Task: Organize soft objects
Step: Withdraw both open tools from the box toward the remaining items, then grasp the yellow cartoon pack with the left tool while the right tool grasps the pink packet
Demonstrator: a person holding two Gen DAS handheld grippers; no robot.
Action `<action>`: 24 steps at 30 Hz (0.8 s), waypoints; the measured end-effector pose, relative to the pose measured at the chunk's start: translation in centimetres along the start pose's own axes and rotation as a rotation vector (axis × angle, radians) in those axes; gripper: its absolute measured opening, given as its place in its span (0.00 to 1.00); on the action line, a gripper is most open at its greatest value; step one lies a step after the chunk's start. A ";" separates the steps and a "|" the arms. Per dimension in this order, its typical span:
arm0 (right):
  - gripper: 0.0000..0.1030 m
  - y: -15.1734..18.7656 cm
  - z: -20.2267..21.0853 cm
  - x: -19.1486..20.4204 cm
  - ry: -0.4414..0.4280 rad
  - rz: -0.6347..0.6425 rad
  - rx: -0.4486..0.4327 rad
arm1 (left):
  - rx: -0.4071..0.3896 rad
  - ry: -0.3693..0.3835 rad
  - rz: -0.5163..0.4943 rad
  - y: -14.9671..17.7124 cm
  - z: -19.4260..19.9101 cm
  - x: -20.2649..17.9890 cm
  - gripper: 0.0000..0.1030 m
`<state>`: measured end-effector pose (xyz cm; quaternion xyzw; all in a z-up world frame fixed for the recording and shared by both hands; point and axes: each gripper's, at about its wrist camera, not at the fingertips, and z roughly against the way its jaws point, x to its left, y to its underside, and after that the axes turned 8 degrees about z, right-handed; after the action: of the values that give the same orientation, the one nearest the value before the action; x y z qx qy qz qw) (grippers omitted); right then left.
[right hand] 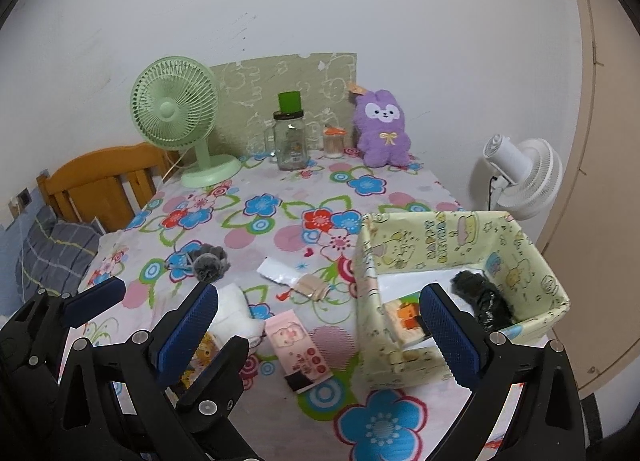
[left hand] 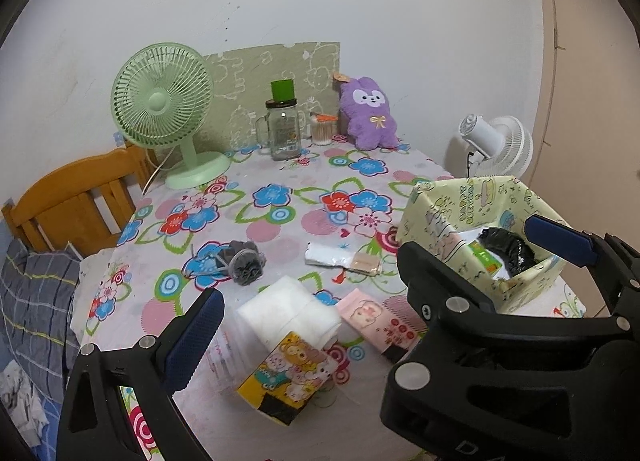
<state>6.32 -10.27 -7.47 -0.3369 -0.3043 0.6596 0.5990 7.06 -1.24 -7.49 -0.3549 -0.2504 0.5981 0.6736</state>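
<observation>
Several soft items still lie loose on the floral tabletop (right hand: 280, 197): a grey pompom-like bundle (left hand: 245, 263) toward the left edge, a white folded cloth (left hand: 286, 311) near the front edge, a pink packet (right hand: 298, 343) and a clear sachet (left hand: 342, 259) toward the middle. One black crumpled item (right hand: 482, 301) already sits inside the yellow patterned box (right hand: 436, 245) at the right edge, beside printed cards. Judging by that, the sorting is barely begun, with most pieces left to collect. Left tongs (left hand: 374, 275) stand wide apart and empty, one finger over the box, the other beside the cloth. Right tongs (right hand: 320, 331) are likewise spread and hold nothing. A purple plush (right hand: 382, 129), glass jar (right hand: 290, 139) and green fan (right hand: 176, 109) line the far edge.
</observation>
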 end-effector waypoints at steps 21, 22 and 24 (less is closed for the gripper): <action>0.96 3.3 -2.9 3.4 -0.047 0.016 0.046 | 0.042 -0.012 0.017 3.7 -2.2 3.1 0.98; 0.96 3.5 -3.2 3.4 -0.053 0.010 0.053 | 0.046 -0.014 0.017 3.8 -2.3 3.2 0.98; 0.95 3.8 -3.6 3.4 -0.056 0.009 0.062 | 0.058 -0.013 0.020 4.0 -2.8 3.4 0.98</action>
<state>6.82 -7.27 -12.88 -0.3008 -0.2987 0.6807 0.5974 7.15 1.72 -12.65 -0.3336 -0.2337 0.6143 0.6759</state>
